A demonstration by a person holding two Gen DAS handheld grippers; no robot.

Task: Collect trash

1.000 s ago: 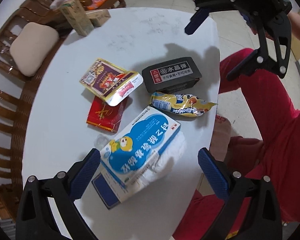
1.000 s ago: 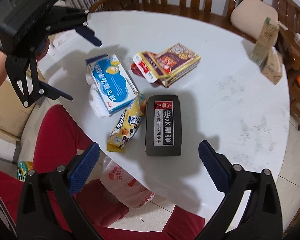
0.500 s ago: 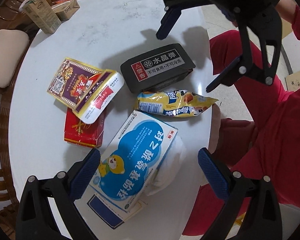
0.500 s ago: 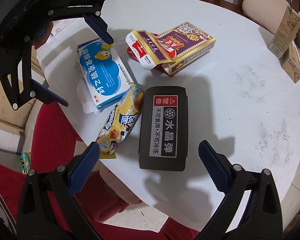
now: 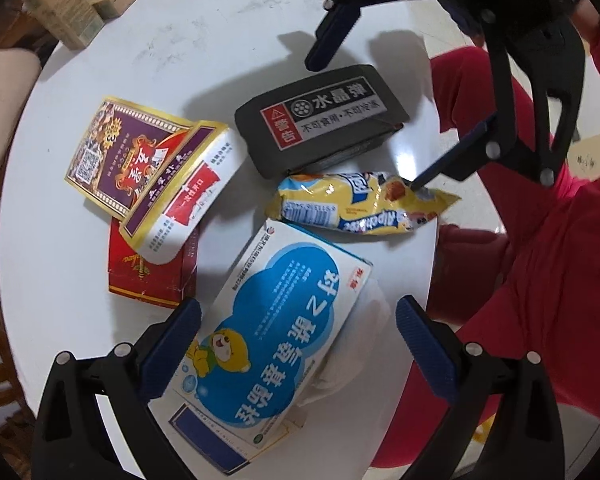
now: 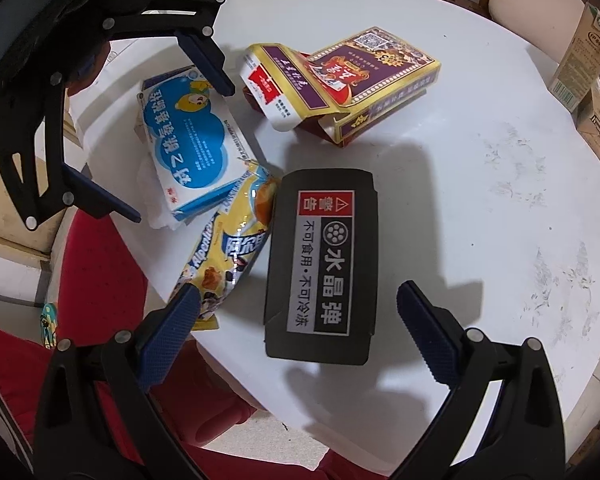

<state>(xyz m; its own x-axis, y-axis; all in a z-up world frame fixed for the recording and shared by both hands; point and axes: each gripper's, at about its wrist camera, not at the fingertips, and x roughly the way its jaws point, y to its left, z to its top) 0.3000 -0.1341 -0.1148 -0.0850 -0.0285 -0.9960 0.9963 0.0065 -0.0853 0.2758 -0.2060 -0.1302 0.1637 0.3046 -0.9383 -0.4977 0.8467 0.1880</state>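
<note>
White round table, litter clustered toward the person's edge. Left gripper spread wide, holding nothing, poised above the blue-and-white box, its 2 pads flanking that box in the left wrist view; whether they touch it cannot be told. The box lies on a crumpled white tissue at the table's near edge. Right gripper also spread wide and empty, above the black box, which lies flat near the middle with a red warning label. Yellow snack wrapper lies between the 2 boxes, touching both, its tail past the table rim. Purple-and-gold carton, flap open, rests on a red packet, just beyond. 2 tan drink cartons stand at the far edge, well apart from the cluster. Red-clothed legs beside the table.
</note>
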